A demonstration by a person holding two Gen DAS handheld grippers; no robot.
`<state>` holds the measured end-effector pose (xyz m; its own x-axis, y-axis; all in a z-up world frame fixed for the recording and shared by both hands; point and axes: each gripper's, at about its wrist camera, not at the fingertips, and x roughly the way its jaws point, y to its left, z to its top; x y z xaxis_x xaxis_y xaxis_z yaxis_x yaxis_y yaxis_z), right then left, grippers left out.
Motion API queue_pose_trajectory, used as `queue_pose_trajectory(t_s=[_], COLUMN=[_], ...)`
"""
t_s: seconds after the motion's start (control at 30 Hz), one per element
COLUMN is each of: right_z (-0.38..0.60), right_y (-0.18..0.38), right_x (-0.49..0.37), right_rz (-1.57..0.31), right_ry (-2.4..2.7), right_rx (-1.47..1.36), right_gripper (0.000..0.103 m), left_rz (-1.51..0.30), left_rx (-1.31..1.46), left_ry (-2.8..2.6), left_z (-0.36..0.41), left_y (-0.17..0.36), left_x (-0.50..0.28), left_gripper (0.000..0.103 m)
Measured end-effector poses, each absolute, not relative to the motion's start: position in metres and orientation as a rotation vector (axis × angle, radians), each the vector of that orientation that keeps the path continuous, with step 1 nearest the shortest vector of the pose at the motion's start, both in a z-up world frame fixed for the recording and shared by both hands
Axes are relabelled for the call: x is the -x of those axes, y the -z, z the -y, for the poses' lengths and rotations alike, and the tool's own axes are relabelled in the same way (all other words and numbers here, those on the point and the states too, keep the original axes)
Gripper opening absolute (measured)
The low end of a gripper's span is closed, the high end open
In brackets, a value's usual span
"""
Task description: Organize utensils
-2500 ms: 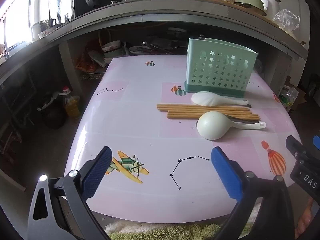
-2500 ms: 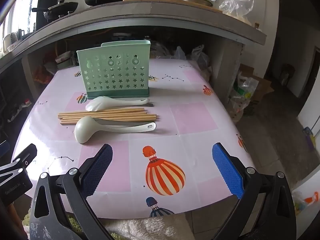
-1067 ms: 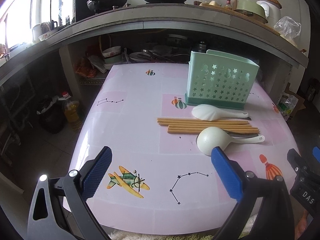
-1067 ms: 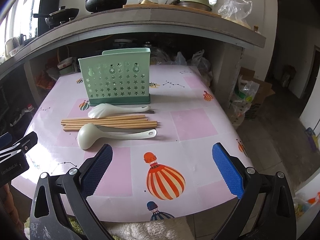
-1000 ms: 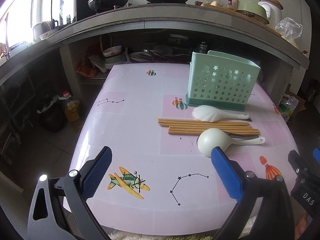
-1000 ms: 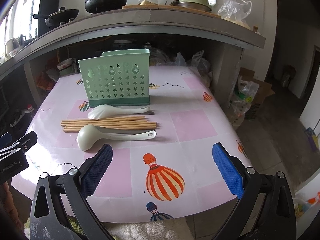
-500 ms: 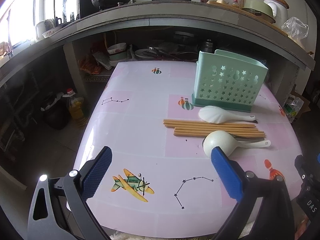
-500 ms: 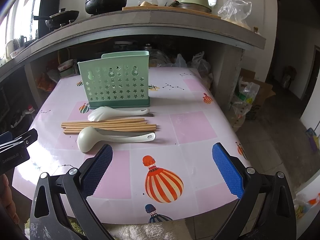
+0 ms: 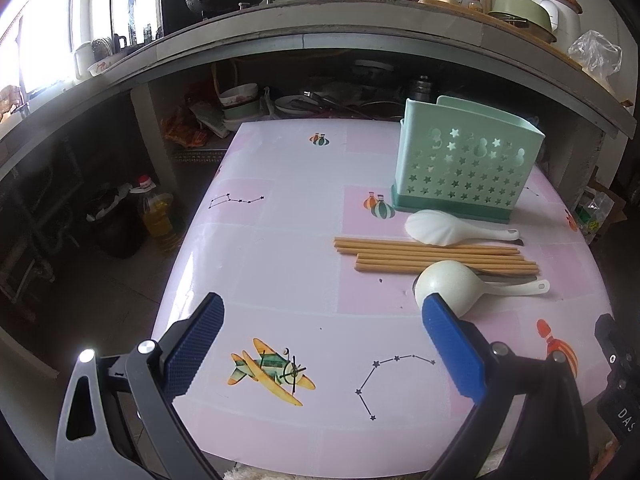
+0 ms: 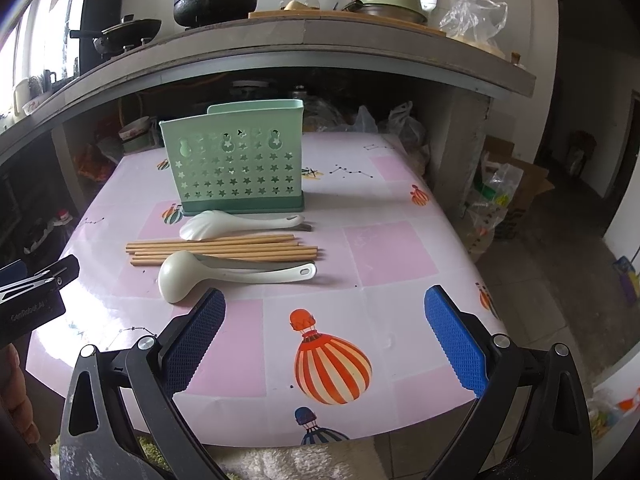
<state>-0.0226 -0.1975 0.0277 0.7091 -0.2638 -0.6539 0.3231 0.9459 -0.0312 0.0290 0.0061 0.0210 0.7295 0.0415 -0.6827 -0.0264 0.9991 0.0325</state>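
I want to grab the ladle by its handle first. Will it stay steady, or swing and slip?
The ladle looks like thin, smooth plastic, so probably light and stiff but slippery between pads. Its round bowl outweighs the slim handle, so a grip near the handle's end would likely let the bowl droop. The handle lies partly against the chopsticks, which may shift.

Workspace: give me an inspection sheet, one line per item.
Surface: table under a pink patterned cloth.
Job's things: green utensil holder upright; rice paddle, chopsticks and ladle lying flat in front of it.
Clutter: nothing seen on the table.
Grippers: left gripper and right gripper open, holding nothing, near the table's front edge.
Cables: nothing seen.
Surroundings: counter behind with pots and bottles; oil bottle on the floor.
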Motion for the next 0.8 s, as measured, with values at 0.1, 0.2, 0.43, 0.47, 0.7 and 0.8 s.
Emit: queue_pose_trajectory(t_s=[0.1, 0.2, 0.43, 0.47, 0.7, 0.8], right_z=[0.1966, 0.1966, 0.1961, 0.1959, 0.1955, 0.1955], right_y=[-0.0279, -0.0273, -0.0283, -0.0283, -0.0284, -0.0283], right_x=[0.0221, 0.0223, 0.0219, 0.0215, 0.0212, 0.0211], right_rz=[-0.711, -0.713, -0.711, -0.711, -0.711, -0.712], right_ry=[0.324, 0.322, 0.320, 0.319, 0.318, 0.320], right_rx=[-0.083, -0.081, -0.073, -0.070, -0.069, -0.070], right_gripper=[0.095, 0.095, 0.095, 0.095, 0.095, 0.095], left_rz=[-0.752, -0.754, -0.749, -0.749, -0.751, -0.751], left_rx=[-0.019, -0.020, -0.017, -0.016, -0.016, -0.015], left_ry=[-0.038, -0.040, -0.045, -0.046, -0.046, -0.045], left_z=[-0.0073, -0.0080, -0.0102, -0.0106, -0.0109, -0.0109], left_y=[-0.0213, -0.0213, -0.0229, -0.0228, -0.0223, -0.0222], left_x=[-0.0296, -0.0302, -0.0310, -0.0308, -0.0307, -0.0307], left_gripper=[0.097, 0.097, 0.097, 0.097, 0.097, 0.097])
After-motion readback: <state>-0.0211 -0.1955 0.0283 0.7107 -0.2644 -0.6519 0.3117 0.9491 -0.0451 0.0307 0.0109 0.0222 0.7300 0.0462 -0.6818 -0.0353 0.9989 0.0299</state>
